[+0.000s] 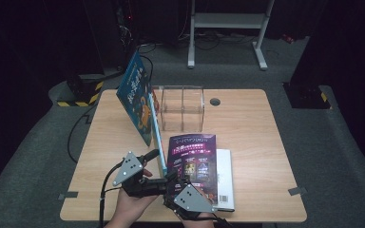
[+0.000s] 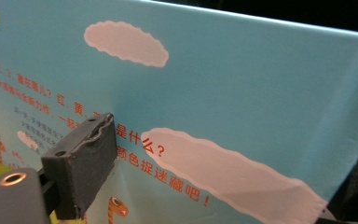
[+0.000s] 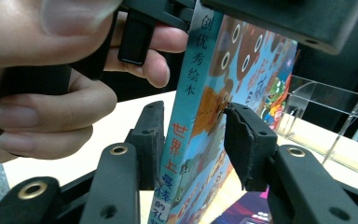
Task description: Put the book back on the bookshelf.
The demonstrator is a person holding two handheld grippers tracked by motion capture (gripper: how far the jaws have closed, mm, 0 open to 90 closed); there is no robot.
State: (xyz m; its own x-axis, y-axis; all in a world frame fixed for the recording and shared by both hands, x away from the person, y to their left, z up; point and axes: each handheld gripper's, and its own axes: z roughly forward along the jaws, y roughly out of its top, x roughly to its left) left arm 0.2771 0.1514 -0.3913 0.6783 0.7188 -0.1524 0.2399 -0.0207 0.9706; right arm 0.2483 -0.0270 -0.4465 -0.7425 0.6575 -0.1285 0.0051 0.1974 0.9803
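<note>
A large, thin blue picture book [image 1: 139,97] with a cartoon cover is held up on edge above the light wooden table [image 1: 256,133], tilted so its top leans toward the far left. Its near lower corner is clamped by the left gripper [image 1: 156,154]; in the left gripper view, 1 black pad [image 2: 85,158] is seen pressed flat against the sky-blue back cover with its white clouds and red print, so a firm grip on the book is shown. The right gripper [image 1: 171,183] is brought in just beside it, low at the near edge of the table. In the right gripper view, the book's blue spine [image 3: 186,135] is seen standing between the 2 black jaws, which are parted on either side of it; a gap is seen at the left jaw, while contact at the right pad cannot be judged. The person's left hand [image 3: 51,84] is seen close behind. A purple-covered book [image 1: 192,161] is laid flat on a white book [image 1: 225,178] near the table's middle, and a clear acrylic divided rack [image 1: 180,108] is stood beyond, just beside the raised book.
</note>
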